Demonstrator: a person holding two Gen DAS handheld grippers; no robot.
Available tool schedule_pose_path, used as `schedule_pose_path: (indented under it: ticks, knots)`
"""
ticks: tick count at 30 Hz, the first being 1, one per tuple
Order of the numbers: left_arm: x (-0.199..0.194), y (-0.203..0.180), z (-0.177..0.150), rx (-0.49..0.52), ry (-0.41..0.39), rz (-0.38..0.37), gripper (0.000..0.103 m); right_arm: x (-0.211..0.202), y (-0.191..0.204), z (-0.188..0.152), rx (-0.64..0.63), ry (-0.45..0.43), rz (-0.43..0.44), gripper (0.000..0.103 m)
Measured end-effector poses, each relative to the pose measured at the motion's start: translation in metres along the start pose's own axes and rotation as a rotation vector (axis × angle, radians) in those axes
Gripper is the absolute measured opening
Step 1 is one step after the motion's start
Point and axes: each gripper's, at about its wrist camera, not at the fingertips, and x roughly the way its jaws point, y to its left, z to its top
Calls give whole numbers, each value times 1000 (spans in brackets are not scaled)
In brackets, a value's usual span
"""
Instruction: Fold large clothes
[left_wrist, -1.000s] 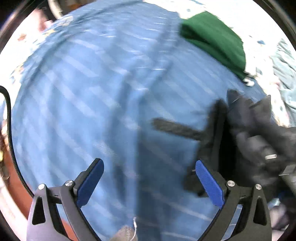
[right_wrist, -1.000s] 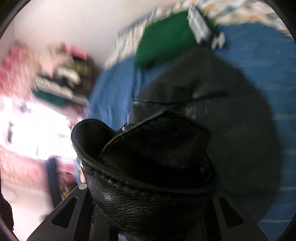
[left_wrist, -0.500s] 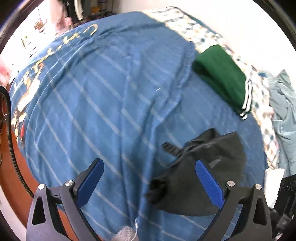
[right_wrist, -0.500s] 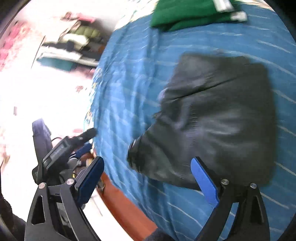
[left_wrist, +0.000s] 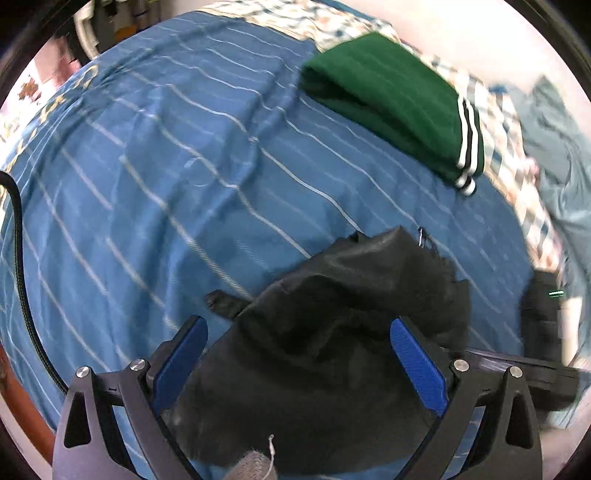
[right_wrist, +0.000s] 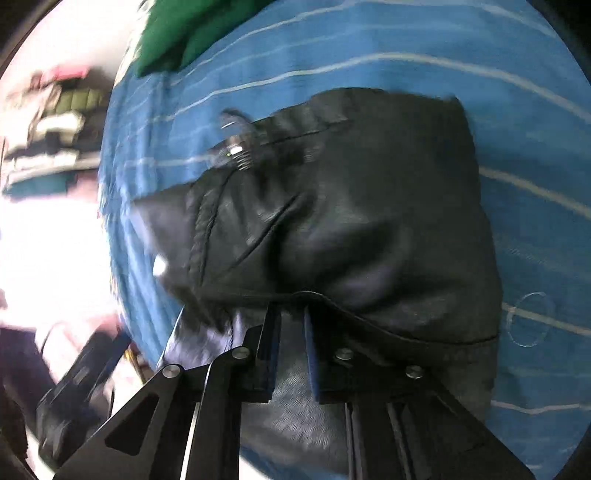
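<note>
Half a second ago the right tool (right_wrist: 290, 325) was wide open; now it's pinched shut on the near edge of the black jacket (right_wrist: 369, 221), bunched on the bed (left_wrist: 184, 166). Left tool (left_wrist: 295, 354) hovers spread wide, holding nothing. Looks mid-fold; next probably carry that edge across.

A black leather-look garment (left_wrist: 332, 332) lies bunched and creased on the bed, low and centre in the left wrist view — a strap end pokes out at its left. In the right wrist view it (right_wrist: 351, 221) fills the middle, stitched seams showing — its near hem pinched.
</note>
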Motion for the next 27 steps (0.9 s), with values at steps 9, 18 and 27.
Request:
schedule_pose_path:
  ticks: [9, 18, 27]
  knots:
    - [94, -16, 31, 55, 116, 131, 103, -43, -24, 19, 0, -122, -3, 19]
    - [37, 33, 31, -101, 56, 96, 102, -40, -29, 40, -6, -61, 48, 21]
    - [-35, 120, -110, -534, 86, -71, 101, -110, -92, -35, 48, -136, 57, 66]
